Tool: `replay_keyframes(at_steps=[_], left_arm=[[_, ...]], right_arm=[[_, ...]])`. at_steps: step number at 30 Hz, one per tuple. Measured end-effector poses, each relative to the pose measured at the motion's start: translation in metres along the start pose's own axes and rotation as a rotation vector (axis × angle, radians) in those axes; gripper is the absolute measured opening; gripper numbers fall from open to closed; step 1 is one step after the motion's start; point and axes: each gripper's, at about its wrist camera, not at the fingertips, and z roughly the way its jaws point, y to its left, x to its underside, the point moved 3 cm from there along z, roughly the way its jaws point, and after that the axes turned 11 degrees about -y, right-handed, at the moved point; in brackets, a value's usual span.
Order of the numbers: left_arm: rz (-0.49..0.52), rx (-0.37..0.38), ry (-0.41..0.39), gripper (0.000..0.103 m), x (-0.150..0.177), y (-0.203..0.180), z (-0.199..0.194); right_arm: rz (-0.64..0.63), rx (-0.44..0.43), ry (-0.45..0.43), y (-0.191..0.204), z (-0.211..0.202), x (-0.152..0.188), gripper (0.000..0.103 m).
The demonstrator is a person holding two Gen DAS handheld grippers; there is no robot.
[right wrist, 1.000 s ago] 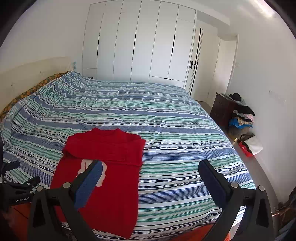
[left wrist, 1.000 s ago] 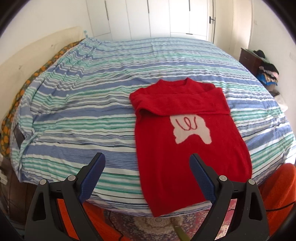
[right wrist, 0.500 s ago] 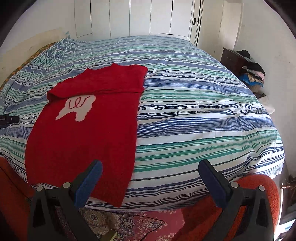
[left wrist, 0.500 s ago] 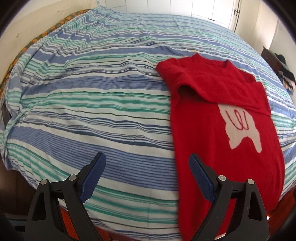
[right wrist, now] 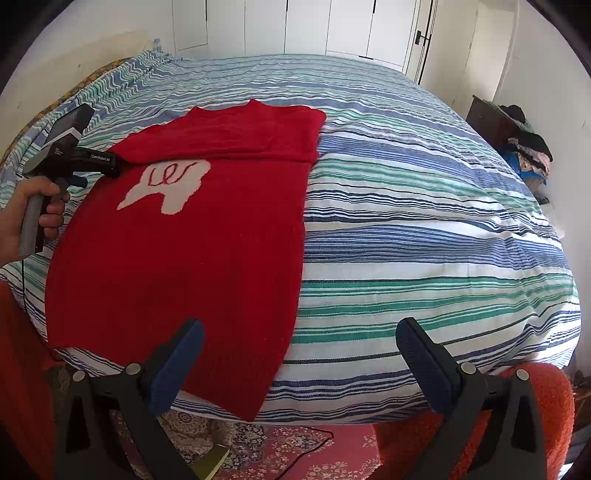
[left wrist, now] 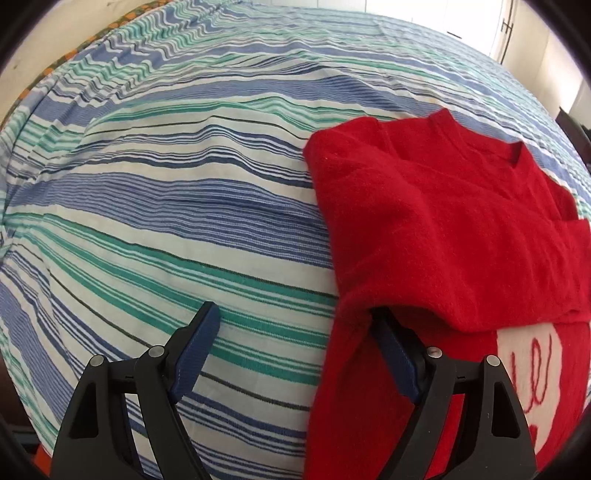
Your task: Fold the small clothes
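Near the lens of the left wrist view, the left gripper (left wrist: 291, 325) has dropped close to the bed since a second ago and swung in on the near left side of the red sweater (right wrist: 184, 236); its jaws have just been closing a little yet stand wide, one finger over bare striped bedspread (left wrist: 166, 206), the other tucked under the lip of the folded-over sleeve band (left wrist: 461, 236), so cloth lies between them but nothing is pinched. That reads as the start of a grip on the sweater's left shoulder fold for the next fold. The right gripper (right wrist: 299, 350) has come down too and hangs wide and empty over the near hem corner, which droops past the mattress edge towards the patterned rug (right wrist: 280, 454). The sweater lies flat on the near left part of the bed, white motif (right wrist: 166, 184) up, sleeves already laid across the chest. Beyond and to the right the bedspread runs clear to the far wardrobe doors (right wrist: 306, 26), so there is ample room to carry a fold across
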Motion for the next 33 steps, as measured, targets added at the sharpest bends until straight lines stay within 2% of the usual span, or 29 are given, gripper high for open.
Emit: replay_keyframes(at_steps=[1,2,3,4,5,7,8,10,11,12,16,18,21,24,26,27,28,30,31,32,33], left_arm=[[-0.024,0.003,-0.016,0.076,-0.002,0.004,0.002],[-0.048,0.04,-0.026,0.056,-0.004,0.007,0.004],[-0.069,0.099,-0.018,0.026,-0.003,0.008,0.006],[-0.068,0.121,0.001,0.015,-0.002,0.007,0.008],[-0.048,0.117,-0.004,0.012,-0.001,0.005,0.005],[0.025,0.094,-0.028,0.012,0.002,-0.001,-0.005],[0.059,0.08,-0.032,0.018,0.005,-0.002,-0.009],[0.122,0.024,-0.046,0.042,0.011,-0.001,-0.014],[0.149,-0.013,-0.058,0.061,0.014,0.001,-0.017],[0.163,-0.029,-0.064,0.068,0.016,0.006,-0.019],[0.143,-0.004,-0.041,0.068,0.022,0.019,-0.035],[0.11,0.018,-0.092,0.068,0.014,0.021,-0.054],[0.082,0.071,-0.201,0.078,-0.011,0.011,-0.081],[0.105,0.089,-0.236,0.078,-0.04,-0.013,-0.081],[0.119,0.085,-0.217,0.077,-0.045,-0.028,-0.065],[0.132,0.073,-0.197,0.074,-0.044,-0.033,-0.052],[0.148,0.052,-0.16,0.071,-0.036,-0.038,-0.038],[0.18,0.014,-0.037,0.064,-0.014,-0.041,0.0],[0.192,0.009,0.011,0.065,-0.001,-0.042,0.013],[0.194,0.012,-0.003,0.066,0.003,-0.041,0.016],[0.196,0.001,-0.03,0.072,0.003,-0.039,0.011]], right_arm=[[0.0,-0.004,0.01,0.001,0.004,0.0,0.102],[-0.002,-0.008,0.02,0.002,0.007,0.001,0.102],[-0.005,-0.013,0.027,0.004,0.01,0.001,0.102],[-0.009,-0.017,0.032,0.006,0.013,0.002,0.102],[-0.013,-0.022,0.036,0.008,0.015,0.001,0.102],[-0.02,-0.032,0.037,0.012,0.017,0.001,0.102],[-0.023,-0.036,0.037,0.013,0.017,0.002,0.102],[-0.031,-0.042,0.04,0.015,0.018,0.003,0.102],[-0.033,-0.043,0.04,0.016,0.017,0.003,0.102],[-0.035,-0.043,0.039,0.016,0.017,0.003,0.102],[-0.023,-0.042,0.02,0.014,0.012,0.002,0.102],[-0.014,-0.038,0.01,0.012,0.009,0.002,0.102],[-0.01,-0.033,0.005,0.011,0.007,0.002,0.102],[-0.027,-0.033,0.012,0.015,0.009,0.003,0.102],[-0.04,-0.035,0.007,0.018,0.008,0.002,0.102],[-0.045,-0.036,0.003,0.019,0.008,0.001,0.102],[-0.046,-0.036,0.0,0.019,0.007,0.001,0.102],[-0.042,-0.035,-0.003,0.018,0.006,0.0,0.102],[-0.035,-0.034,-0.002,0.016,0.006,0.0,0.102],[-0.027,-0.032,0.001,0.014,0.006,0.0,0.102],[-0.017,-0.032,0.006,0.012,0.007,0.001,0.102]])
